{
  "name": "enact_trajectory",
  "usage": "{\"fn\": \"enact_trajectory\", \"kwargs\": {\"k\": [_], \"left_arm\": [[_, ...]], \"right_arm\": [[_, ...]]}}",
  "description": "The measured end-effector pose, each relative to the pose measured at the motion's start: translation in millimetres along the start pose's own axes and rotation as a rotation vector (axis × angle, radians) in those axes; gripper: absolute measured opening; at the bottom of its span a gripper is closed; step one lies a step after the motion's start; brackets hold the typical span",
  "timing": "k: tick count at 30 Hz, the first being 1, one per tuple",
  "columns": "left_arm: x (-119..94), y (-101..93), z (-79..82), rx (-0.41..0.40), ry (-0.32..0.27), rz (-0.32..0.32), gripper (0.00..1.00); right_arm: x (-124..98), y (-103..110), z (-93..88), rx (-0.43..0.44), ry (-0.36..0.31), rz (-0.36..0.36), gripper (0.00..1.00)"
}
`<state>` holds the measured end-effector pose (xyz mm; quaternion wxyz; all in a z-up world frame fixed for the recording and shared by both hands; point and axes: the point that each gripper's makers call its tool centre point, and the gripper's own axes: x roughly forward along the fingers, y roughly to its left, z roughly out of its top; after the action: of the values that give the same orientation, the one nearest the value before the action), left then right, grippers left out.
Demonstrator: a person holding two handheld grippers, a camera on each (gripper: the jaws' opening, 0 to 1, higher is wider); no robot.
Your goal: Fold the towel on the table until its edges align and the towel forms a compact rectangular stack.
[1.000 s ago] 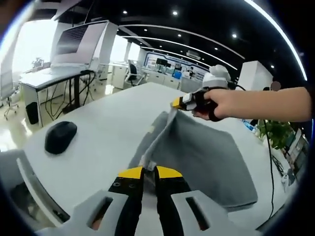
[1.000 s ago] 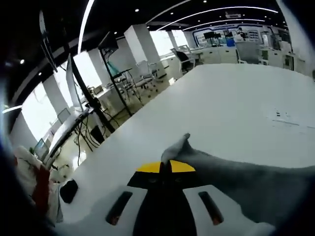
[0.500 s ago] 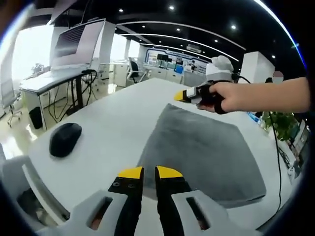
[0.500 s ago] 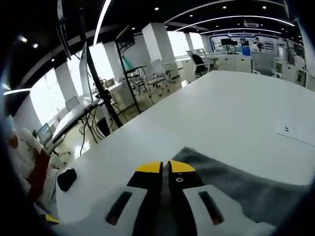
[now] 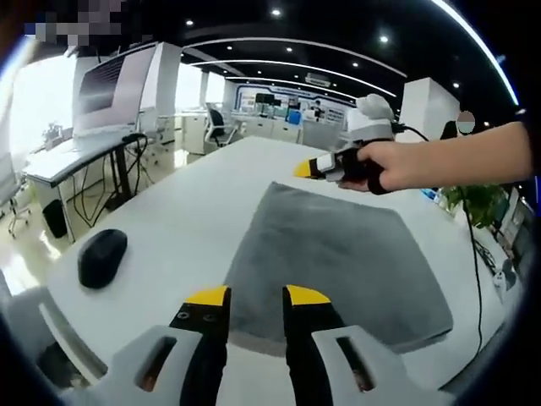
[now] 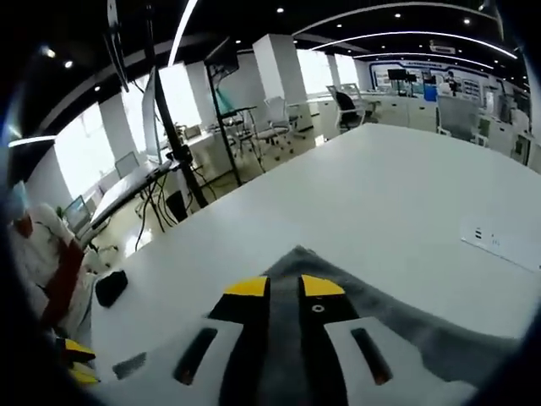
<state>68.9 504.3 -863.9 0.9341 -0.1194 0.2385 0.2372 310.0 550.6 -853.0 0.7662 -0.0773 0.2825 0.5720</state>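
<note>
Grey towel (image 5: 338, 254) flat on white table (image 5: 177, 220), mouse (image 5: 102, 257) well apart

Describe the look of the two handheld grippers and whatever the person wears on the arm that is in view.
The left gripper has black jaws with yellow tips on a light grey slotted body. The right gripper is built alike: yellow tips, black jaws, pale grey body with dark slots. In the left gripper view the right gripper carries a white rounded housing and trails a black cable. The hand holding it wears a black strap; no sleeve shows.
</note>
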Motion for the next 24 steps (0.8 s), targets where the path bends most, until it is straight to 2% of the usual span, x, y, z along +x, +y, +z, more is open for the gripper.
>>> {"fn": "enact_trajectory", "kwargs": {"k": [5,8,12,18,20,24], "left_arm": [[0,-15.4,2.6,0.057,0.023,-0.055,0.32],[2,-23.4,0.8,0.059,0.04,-0.093,0.44],[1,-39.3,0.7,0.096,0.052,-0.134,0.55],[-1,-61.4,0.1,0.142,0.059,-0.192,0.68],[-4,-75.4,-0.2,0.164,0.06,-0.254,0.68],[-8,-97.4,-1.9,0.168,0.075,-0.303,0.72]], "right_arm": [[-6,2,-9.6,-0.037,0.045,0.063,0.26],[-10,-4,-10.9,-0.041,0.056,0.072,0.32],[-17,-15,-15.0,-0.114,0.091,0.088,0.35],[-32,-41,-23.1,-0.127,0.114,0.064,0.44],[-38,-47,-27.6,-0.133,0.127,0.059,0.46],[-52,-58,-33.0,-0.128,0.144,0.048,0.5]]}}
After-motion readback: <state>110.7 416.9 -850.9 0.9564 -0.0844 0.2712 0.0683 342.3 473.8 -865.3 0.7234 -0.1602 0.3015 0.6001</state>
